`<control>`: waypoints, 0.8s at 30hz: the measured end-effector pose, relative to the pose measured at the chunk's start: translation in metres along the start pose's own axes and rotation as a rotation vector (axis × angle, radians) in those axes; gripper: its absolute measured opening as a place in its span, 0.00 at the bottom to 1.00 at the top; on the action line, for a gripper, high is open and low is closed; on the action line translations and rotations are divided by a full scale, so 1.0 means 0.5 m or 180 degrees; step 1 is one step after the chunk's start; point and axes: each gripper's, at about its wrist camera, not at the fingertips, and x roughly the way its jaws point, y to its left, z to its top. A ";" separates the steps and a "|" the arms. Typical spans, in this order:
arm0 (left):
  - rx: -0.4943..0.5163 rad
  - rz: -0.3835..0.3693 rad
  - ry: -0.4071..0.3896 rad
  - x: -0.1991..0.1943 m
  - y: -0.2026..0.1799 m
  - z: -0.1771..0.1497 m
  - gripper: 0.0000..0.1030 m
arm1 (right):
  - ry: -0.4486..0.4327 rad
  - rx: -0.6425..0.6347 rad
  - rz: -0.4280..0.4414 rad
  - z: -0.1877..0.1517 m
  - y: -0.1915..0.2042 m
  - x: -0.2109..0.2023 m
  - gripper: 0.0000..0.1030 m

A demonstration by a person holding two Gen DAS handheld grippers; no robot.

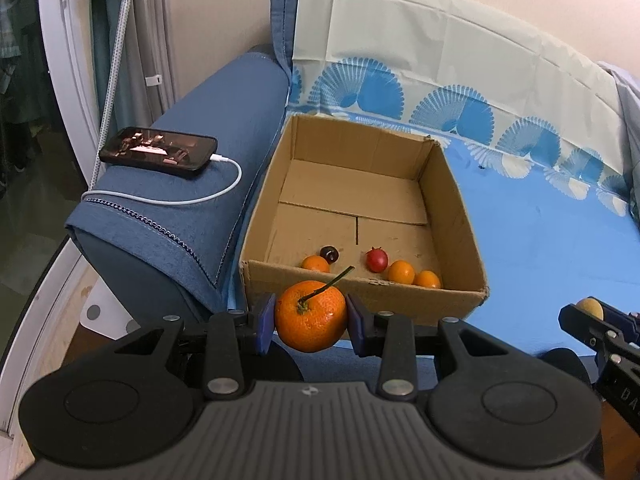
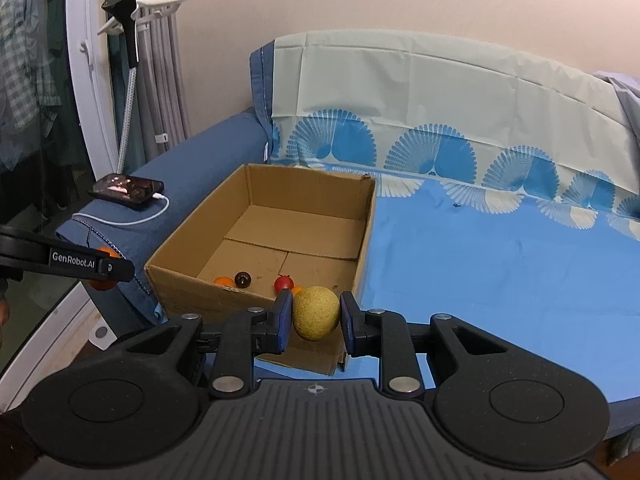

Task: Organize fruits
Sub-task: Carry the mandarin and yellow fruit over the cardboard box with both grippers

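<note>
My left gripper (image 1: 310, 322) is clamped on one orange (image 1: 311, 316) with a green stem, held just in front of the box's near wall. My right gripper (image 2: 314, 314) is clamped on one yellow ball-shaped fruit (image 2: 316, 313), also just before the near wall of the box (image 1: 360, 296), toward its right corner.

Count inside the box, all along the near wall: three small oranges (image 1: 401, 271), one red fruit (image 1: 377, 259), one dark cherry-like fruit (image 1: 329, 254). Five pieces total from the left view. From the right view I only make out one small orange, the dark one, the red one and a sliver of another orange behind the yellow fruit; the rest are hidden by the near wall and my gripper.

One phone (image 1: 158, 152) with one white cable (image 1: 224, 190) lies on the sofa arm (image 1: 192, 200) left of the box. Blue sheet (image 1: 560, 232) right of the box.

In the left view my right gripper is cut off at the frame edge; the yellow fruit barely shows. In the right view the left gripper hides most of the orange. Type of red fruit unclear.
</note>
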 end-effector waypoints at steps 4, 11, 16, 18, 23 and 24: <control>-0.0028 0.0017 0.0025 0.021 0.007 0.016 0.40 | 0.0035 -0.0057 0.0015 0.008 0.003 0.023 0.26; -0.0049 0.0049 0.0074 0.059 0.013 0.046 0.40 | 0.0092 -0.0004 0.0063 0.033 -0.002 0.073 0.26; -0.0049 0.0035 0.0098 0.089 0.010 0.074 0.40 | 0.0111 -0.0019 0.0079 0.054 -0.003 0.115 0.26; -0.0046 0.0024 0.0106 0.103 0.008 0.086 0.40 | 0.0118 -0.0022 0.0087 0.059 -0.003 0.130 0.26; -0.0028 0.0018 0.0104 0.143 -0.005 0.122 0.40 | 0.0135 -0.0051 0.0104 0.082 0.000 0.182 0.26; -0.0024 0.0018 0.0107 0.152 -0.007 0.129 0.40 | 0.0141 -0.0059 0.0110 0.087 0.001 0.193 0.26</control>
